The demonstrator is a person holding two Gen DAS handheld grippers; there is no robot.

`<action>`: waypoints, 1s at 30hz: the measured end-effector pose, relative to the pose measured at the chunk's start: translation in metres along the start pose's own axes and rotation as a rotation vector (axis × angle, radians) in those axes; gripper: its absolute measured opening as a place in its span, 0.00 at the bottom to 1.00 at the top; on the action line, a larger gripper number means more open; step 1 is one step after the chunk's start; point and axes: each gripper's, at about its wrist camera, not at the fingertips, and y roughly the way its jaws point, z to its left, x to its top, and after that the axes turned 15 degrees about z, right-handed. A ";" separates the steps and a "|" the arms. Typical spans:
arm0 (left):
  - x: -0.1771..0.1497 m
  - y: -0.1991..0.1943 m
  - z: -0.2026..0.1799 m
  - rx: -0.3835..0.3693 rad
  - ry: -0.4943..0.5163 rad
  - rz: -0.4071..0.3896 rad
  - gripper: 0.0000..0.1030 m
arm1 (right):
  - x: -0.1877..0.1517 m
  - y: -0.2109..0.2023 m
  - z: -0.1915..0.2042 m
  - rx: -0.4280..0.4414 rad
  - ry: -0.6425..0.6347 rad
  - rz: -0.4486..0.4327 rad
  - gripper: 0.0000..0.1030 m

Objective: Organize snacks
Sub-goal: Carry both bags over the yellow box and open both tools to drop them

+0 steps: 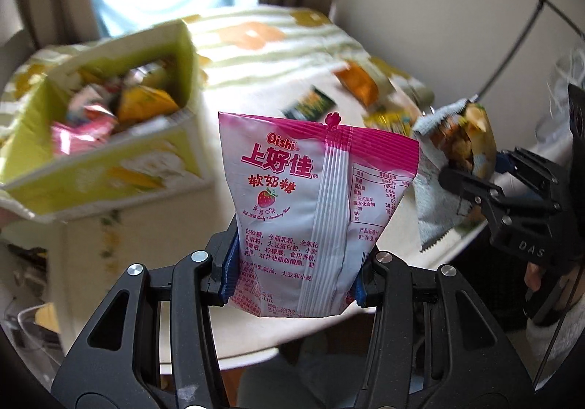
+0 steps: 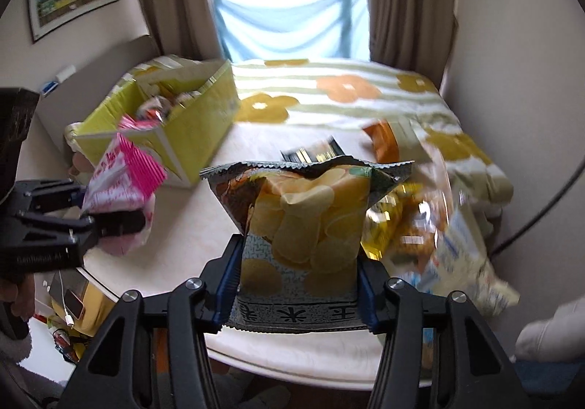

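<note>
Both grippers clamp upright packets: left gripper (image 1: 294, 279) the pink candy bag (image 1: 310, 211), nearer the yellow box (image 1: 109, 167); right gripper (image 2: 298, 294) the chip bag (image 2: 303, 226).

The pink-and-white plastic candy packet (image 1: 307, 211) reads "Oishi" and "上好佳". The black gripper body (image 1: 526, 226) opposite reads "DAS".

The left gripper (image 1: 296, 277) points down at a slant, its blue pads (image 1: 229, 272) clamped on a pink candy bag (image 1: 303, 204). The right gripper (image 2: 296, 294), just to its right, also slants down, pads (image 2: 227, 284) pressing a chip bag (image 2: 303, 226).
</note>
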 end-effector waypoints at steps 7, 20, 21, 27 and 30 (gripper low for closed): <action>0.032 -0.039 0.048 0.041 -0.084 -0.074 0.42 | 0.054 -0.018 0.028 0.021 -0.066 -0.068 0.49; 0.096 -0.065 0.195 0.077 -0.224 -0.090 0.42 | 0.175 0.006 0.114 0.115 -0.097 -0.104 0.49; 0.103 -0.063 0.212 0.083 -0.232 -0.086 0.42 | 0.186 0.011 0.124 0.120 -0.104 -0.104 0.49; 0.131 -0.038 0.273 0.113 -0.238 -0.017 0.42 | 0.229 0.043 0.168 0.145 -0.107 -0.075 0.49; 0.142 -0.021 0.299 0.111 -0.254 0.031 0.42 | 0.241 0.062 0.186 0.160 -0.095 -0.046 0.49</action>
